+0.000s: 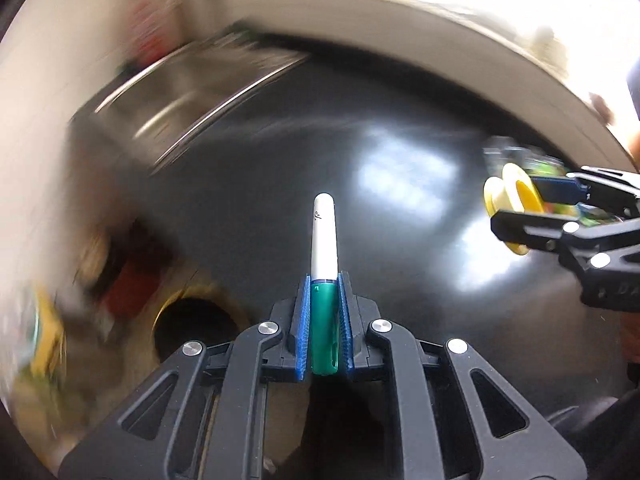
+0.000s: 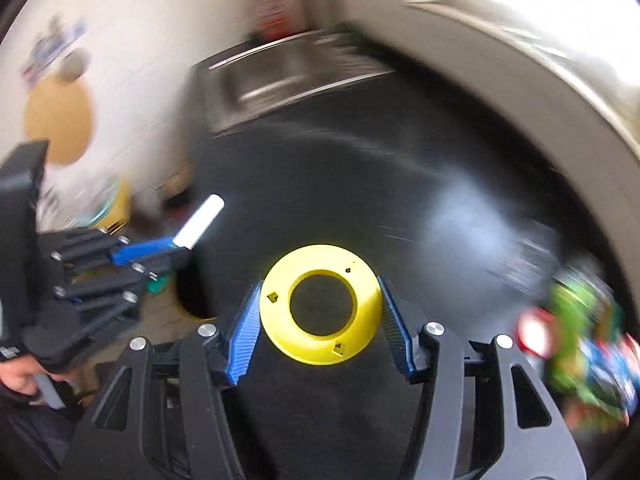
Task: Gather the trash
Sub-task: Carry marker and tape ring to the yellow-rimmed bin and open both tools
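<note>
My left gripper (image 1: pixel 324 280) is shut on a marker (image 1: pixel 324 236) with a green cap and a white barrel that sticks out forward past the blue pads. My right gripper (image 2: pixel 319 282) is shut on a flat yellow plastic ring (image 2: pixel 280 328), its blue pads pressing on the rim from both sides. Both hang above a glossy black counter (image 1: pixel 320 152). In the left wrist view the right gripper (image 1: pixel 520 208) with the yellow ring (image 1: pixel 510 184) is at the right edge. In the right wrist view the left gripper (image 2: pixel 176 250) and the marker (image 2: pixel 200 220) are at the left.
A round hole (image 1: pixel 196 328) with a brassy rim is cut into the counter, also seen as the hole (image 2: pixel 192 296) beside the left gripper. A steel sink (image 2: pixel 280 76) lies at the back. Blurred colourful packets (image 2: pixel 580 340) lie at the right. A hand (image 2: pixel 20 376) grips the left tool.
</note>
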`<state>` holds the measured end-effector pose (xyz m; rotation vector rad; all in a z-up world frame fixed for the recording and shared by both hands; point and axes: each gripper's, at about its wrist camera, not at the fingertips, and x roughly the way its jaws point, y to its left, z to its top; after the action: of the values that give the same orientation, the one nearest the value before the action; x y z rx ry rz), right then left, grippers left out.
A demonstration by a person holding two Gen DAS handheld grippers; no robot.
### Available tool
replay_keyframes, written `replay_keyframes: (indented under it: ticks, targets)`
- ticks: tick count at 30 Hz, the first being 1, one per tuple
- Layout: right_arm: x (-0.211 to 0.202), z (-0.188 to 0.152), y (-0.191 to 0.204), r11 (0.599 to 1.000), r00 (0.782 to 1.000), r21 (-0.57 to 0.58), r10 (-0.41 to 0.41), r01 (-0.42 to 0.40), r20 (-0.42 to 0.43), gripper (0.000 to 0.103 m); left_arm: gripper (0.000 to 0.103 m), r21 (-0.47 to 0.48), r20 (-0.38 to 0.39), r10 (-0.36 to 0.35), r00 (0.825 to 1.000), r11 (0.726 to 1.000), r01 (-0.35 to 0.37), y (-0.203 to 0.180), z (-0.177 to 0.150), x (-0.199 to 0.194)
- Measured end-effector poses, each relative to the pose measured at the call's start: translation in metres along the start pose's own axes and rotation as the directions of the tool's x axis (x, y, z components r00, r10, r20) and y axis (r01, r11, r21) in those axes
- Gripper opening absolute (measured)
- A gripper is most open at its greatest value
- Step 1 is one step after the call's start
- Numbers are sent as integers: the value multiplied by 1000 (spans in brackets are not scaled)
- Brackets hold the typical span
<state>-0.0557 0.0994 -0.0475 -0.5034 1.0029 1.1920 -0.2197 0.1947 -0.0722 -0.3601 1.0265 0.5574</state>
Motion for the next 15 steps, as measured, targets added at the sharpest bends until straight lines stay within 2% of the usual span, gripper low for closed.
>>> replay_keyframes:
  ticks: [3,6,8,11,15]
  targets:
    - [44,24,55,988,989,-80,124,-130,-78,55,13,-130,-54,58,997,989,-65,56,-31,12]
    - [88,44,110,966,967,-137,195,-218,-164,55,13,-263,-101,81,992,959,-105,106,-61,29]
    - [116,51,150,949,952,-176,221,-260,-212,55,13,-331,-116,89,989,936,-123,136,-76,41]
    - [162,64,187,932,930,-201,242,-303,-277,55,13,-395,-119,97,988,909,-137,170,-95,61]
    - [218,78,217,922,906,-205,246,-328,-343,55,13,-470,-119,76,990,874,-123,208,-108,93]
